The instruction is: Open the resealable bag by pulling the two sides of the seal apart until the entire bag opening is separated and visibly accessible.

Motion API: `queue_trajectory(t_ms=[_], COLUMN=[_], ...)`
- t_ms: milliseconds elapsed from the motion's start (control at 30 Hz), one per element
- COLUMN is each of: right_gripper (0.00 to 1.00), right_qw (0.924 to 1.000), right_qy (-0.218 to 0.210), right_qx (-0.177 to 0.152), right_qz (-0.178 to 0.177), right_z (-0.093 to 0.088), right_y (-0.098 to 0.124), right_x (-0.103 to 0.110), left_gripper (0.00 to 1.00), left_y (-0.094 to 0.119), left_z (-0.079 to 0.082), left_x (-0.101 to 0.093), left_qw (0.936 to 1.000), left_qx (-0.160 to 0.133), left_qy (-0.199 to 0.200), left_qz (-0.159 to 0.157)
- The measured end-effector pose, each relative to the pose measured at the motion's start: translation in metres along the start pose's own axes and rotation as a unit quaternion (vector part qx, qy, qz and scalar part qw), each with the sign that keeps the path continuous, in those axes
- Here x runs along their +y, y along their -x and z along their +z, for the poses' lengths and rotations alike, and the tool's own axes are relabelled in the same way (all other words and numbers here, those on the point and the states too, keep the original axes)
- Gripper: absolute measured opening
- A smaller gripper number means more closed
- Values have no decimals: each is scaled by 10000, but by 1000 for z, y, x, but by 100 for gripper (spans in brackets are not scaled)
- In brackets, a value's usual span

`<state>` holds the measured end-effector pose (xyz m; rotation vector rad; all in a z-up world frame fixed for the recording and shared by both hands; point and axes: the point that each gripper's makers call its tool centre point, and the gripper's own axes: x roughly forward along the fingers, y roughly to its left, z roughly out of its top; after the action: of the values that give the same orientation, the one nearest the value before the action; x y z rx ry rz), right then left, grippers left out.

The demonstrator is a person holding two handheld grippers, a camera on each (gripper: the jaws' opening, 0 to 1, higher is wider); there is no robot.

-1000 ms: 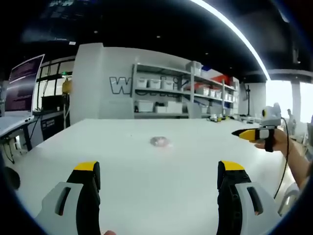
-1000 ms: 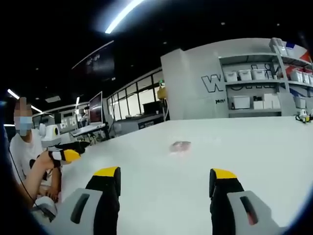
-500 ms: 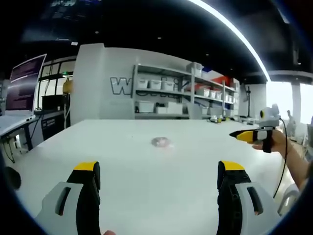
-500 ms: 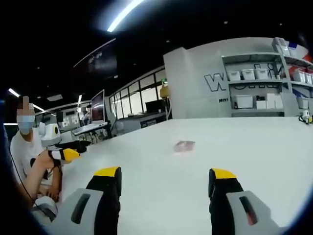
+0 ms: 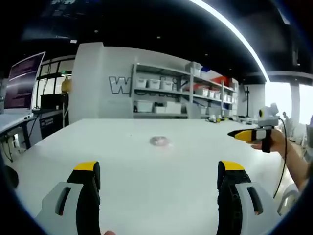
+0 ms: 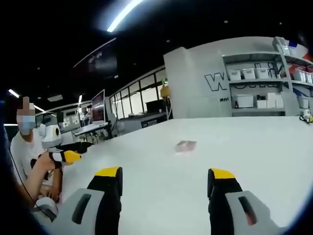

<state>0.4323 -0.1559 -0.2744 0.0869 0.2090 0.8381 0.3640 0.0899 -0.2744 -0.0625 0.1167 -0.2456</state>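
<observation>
A small clear resealable bag [image 5: 159, 141] with something pinkish inside lies flat in the middle of the white table [image 5: 146, 166]; the right gripper view has the bag [image 6: 185, 146] too. My left gripper [image 5: 159, 171] is open, well short of the bag, nothing between its yellow-tipped jaws. My right gripper [image 6: 165, 174] is open too, also far from the bag. The right gripper [image 5: 249, 135] appears at the right of the left gripper view, held by a hand. The left gripper [image 6: 66, 155] appears at the left of the right gripper view.
Shelves [image 5: 171, 95] with white bins stand against the grey wall behind the table. A monitor [image 5: 22, 81] and desks stand at the far left. A person [image 6: 27, 152] sits at the table's edge in the right gripper view. A cable [image 5: 284, 161] hangs from the right gripper.
Almost nothing has moved. Both views have shifted only slightly; the bag lies where it was and both grippers stay open.
</observation>
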Motion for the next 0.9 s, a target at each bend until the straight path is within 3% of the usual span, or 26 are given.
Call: queue_trajectory(t_ms=[900], right_gripper=[69], right_qw=[10000], right_qy=[-8], right_qx=[-62], right_qz=[68], right_z=[3], right_y=[-5], right_x=[5], left_gripper=[100], left_y=[6], left_z=[2], left_x=[2], left_qw=[10000], left_qx=[-71], left_qy=[-7], left_qz=[54])
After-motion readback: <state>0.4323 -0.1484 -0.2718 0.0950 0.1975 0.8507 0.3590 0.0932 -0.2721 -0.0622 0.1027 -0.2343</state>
